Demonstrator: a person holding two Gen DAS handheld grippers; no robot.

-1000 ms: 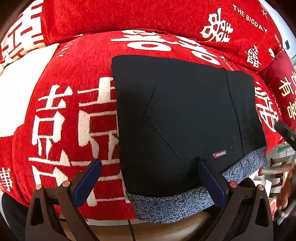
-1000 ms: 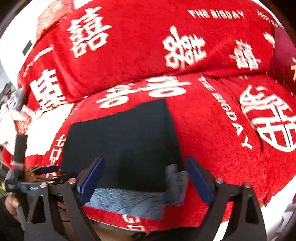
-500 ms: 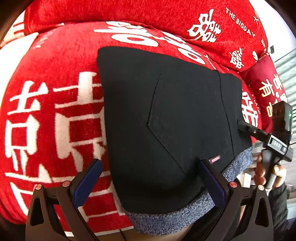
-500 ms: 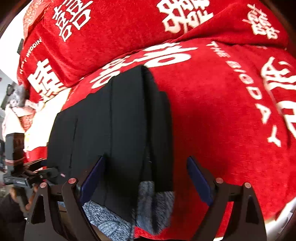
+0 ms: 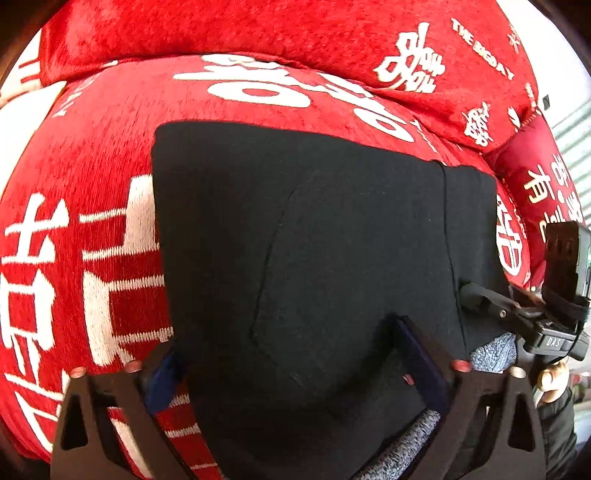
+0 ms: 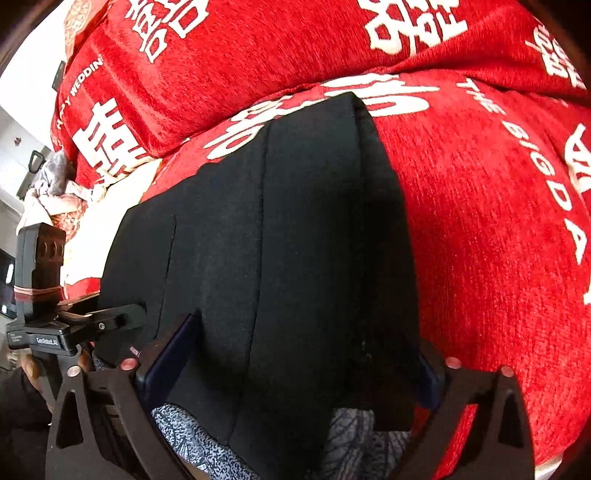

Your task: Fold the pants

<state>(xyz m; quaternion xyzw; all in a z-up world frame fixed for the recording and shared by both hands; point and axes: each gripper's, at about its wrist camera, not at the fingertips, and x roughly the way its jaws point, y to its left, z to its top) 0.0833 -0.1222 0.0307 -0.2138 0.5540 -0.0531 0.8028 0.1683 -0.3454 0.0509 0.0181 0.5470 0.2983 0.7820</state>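
The black pants lie folded into a flat rectangle on the red sofa seat, with a grey speckled lining showing at the near edge. My left gripper is open, its fingers straddling the near left part of the pants. My right gripper is open, straddling the near right part of the pants; the right finger is partly hidden behind the fabric. The right gripper also shows in the left wrist view, at the pants' right edge. The left gripper shows in the right wrist view.
The sofa seat and back cushion are covered in red cloth with white characters. A dark red pillow lies at the right. Clutter sits beyond the sofa's left end.
Both grippers have moved forward and down onto the near edge of the pants, which now fill more of each view. Both remain open.
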